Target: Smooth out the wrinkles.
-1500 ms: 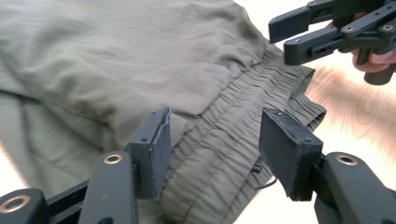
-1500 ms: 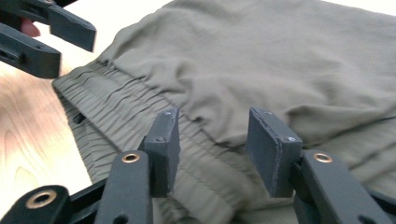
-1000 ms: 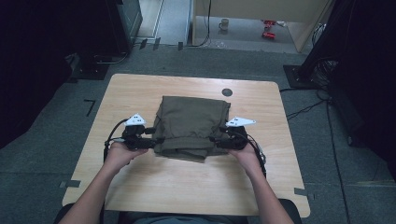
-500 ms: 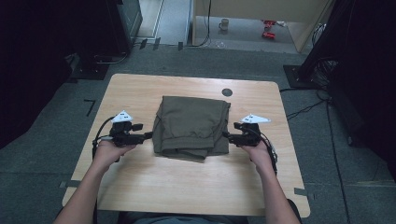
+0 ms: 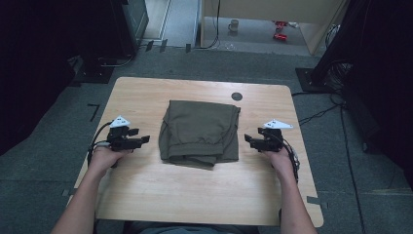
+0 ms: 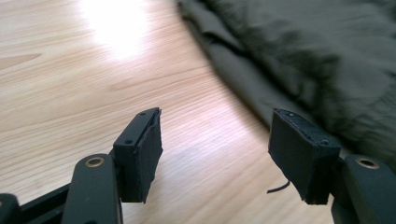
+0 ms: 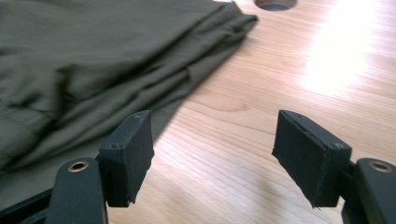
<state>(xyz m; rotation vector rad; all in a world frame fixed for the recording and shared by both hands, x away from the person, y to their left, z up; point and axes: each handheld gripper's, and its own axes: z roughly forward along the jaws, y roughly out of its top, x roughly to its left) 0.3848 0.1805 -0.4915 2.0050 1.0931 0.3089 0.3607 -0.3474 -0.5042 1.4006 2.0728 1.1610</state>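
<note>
The folded olive cloth (image 5: 200,131) lies at the middle of the table (image 5: 146,190), its near edge bunched and slightly skewed, a round hole (image 5: 236,96) in the tabletop just past its corner at about 1 o'clock. The left gripper (image 5: 144,140) sits at 9 o'clock from the cloth, a little apart from its edge, jaws apart and nothing between them; in the left gripper view the pads (image 6: 306,154) frame bare wood with the cloth's hem (image 6: 243,70) running off toward 1 o'clock. The right gripper (image 5: 247,140) sits at 3 o'clock, just beside the cloth's side edge, jaws also apart and holding nothing; they have just been opening, with only tabletop between them. In the right gripper view the cloth (image 7: 93,60) spreads toward 10 o'clock. It looks light, limp and thin, likely to sag and slide out of its folds if lifted by one point, though not slippery or fragile. The layered side edges look the best hold: pinching all the layers together near the corners, one gripper per side, should keep the stack from fanning open. A shallow pinch risks catching only the top layer.
</note>
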